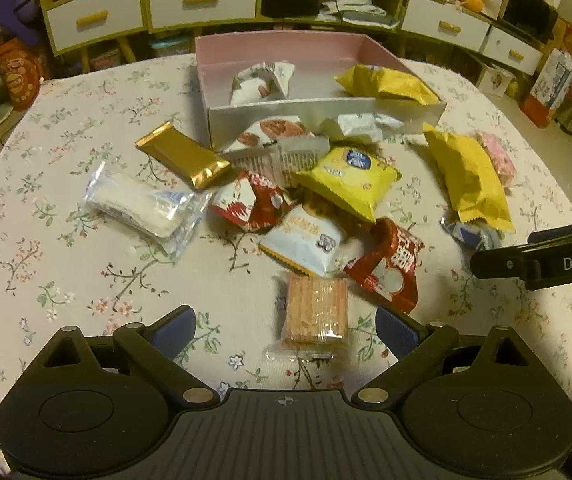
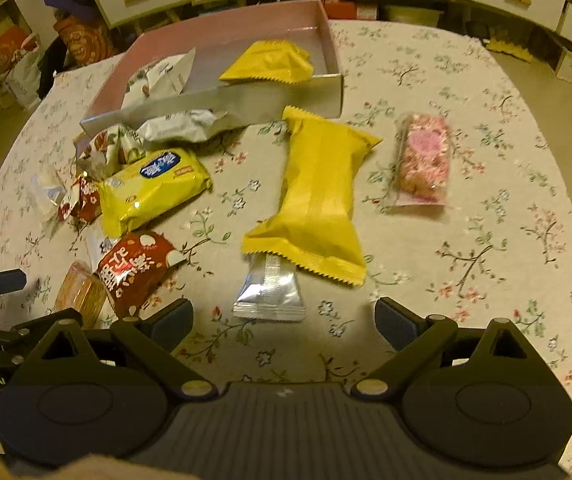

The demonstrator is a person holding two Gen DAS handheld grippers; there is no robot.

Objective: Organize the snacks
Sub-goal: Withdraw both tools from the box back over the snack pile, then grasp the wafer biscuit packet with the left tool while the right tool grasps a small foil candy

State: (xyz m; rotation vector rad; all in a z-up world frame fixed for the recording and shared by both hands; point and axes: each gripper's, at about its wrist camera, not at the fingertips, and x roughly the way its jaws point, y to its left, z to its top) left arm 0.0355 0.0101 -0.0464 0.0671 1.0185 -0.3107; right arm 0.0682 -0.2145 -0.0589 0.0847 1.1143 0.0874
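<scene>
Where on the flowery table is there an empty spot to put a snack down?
Bare floral tablecloth lies right of the long yellow packet and below the pink clear-wrapped snack. More lies left of the clear white-filled packet. The pile before the pink-lined cardboard box is crowded.

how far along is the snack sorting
Done: two packets lie in the box, a white one and a yellow one. In hand: nothing; both tongs, left and right, are open and empty. Left: the pile on the table, over ten packets.
</scene>
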